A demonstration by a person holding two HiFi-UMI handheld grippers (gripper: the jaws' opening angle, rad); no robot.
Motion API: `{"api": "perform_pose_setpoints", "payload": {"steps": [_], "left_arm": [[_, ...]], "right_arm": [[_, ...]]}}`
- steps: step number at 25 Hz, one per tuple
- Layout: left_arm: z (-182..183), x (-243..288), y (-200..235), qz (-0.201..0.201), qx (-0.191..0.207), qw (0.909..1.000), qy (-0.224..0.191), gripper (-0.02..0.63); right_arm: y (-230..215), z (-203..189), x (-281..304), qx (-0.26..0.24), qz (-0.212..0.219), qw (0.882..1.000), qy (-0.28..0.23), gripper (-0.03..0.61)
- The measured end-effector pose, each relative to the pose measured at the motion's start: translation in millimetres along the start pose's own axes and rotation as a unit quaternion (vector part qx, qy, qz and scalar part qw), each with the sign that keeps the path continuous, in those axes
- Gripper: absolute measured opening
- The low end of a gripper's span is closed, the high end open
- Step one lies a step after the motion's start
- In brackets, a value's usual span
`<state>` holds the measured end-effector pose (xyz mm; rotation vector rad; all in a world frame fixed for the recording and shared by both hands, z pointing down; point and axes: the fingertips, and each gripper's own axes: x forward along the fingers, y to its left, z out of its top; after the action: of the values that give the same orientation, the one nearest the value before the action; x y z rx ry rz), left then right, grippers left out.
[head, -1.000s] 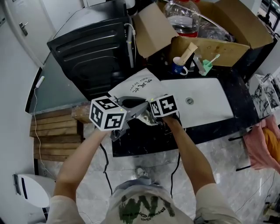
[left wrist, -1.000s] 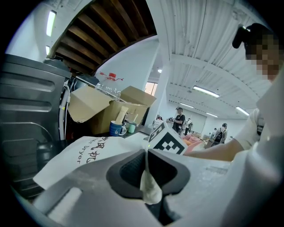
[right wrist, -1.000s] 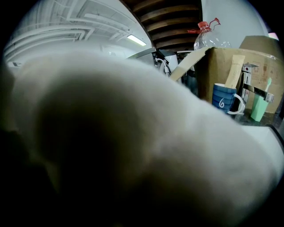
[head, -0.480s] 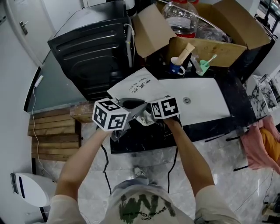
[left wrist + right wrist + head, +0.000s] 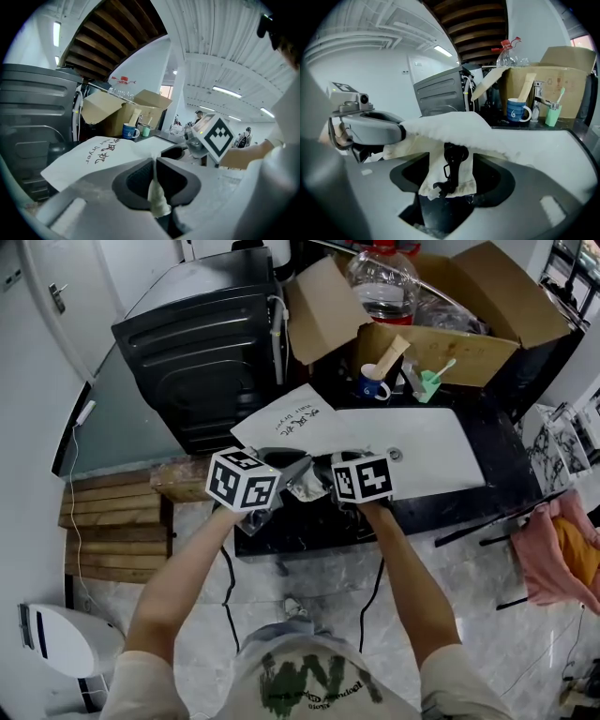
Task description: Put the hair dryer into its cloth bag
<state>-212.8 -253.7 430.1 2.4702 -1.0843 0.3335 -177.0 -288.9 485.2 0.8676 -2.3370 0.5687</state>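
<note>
A dark bench (image 5: 309, 532) runs across the middle of the head view, with a white sink (image 5: 436, 451) set into its right half. At the upper left a black appliance (image 5: 202, 343) stands against the bench. At the upper right sits an open cardboard box (image 5: 450, 345) with a clear plastic bottle (image 5: 382, 282) behind its flap. A blue mug (image 5: 372, 385) and a green cup (image 5: 428, 383) stand in front of the box. The floor (image 5: 487, 615) below is pale marble, with wooden slats (image 5: 112, 521) at the left edge and a pink cloth (image 5: 558, 549) at the right edge. The white cloth bag (image 5: 298, 418), printed with dark lettering, lies on the bench left of the sink, and its near edge is lifted toward the person. The left tool (image 5: 154, 164) is clamped tight on a fold of that edge. The right tool (image 5: 451, 160) has its jaws wide and closing; a hanging flap of the bag and a black part of the hair dryer (image 5: 454, 154) sit between them, not gripped. The rest of the hair dryer is under the cloth.
</note>
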Motion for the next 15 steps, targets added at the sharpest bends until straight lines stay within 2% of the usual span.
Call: {"api": "perform_pose_setpoints", "payload": {"steps": [5,8,15], "left_arm": [[-7.1,-1.9,-0.5,0.027,0.001,0.9996,0.007,0.039],[-8.1,-3.5,-0.6,0.056,0.011,0.9983,0.01,0.09],[6.3,-27.1,-11.2,0.111,0.019,0.9931,-0.031,0.092]], "right_arm": [[4.3,-3.2,-23.7,-0.002,-0.006,1.0,-0.016,0.27],[6.3,-0.6,-38.6,-0.003,-0.011,0.999,-0.03,0.249],[10.8,3.8,-76.6,0.0,-0.021,0.997,-0.072,0.2]]}}
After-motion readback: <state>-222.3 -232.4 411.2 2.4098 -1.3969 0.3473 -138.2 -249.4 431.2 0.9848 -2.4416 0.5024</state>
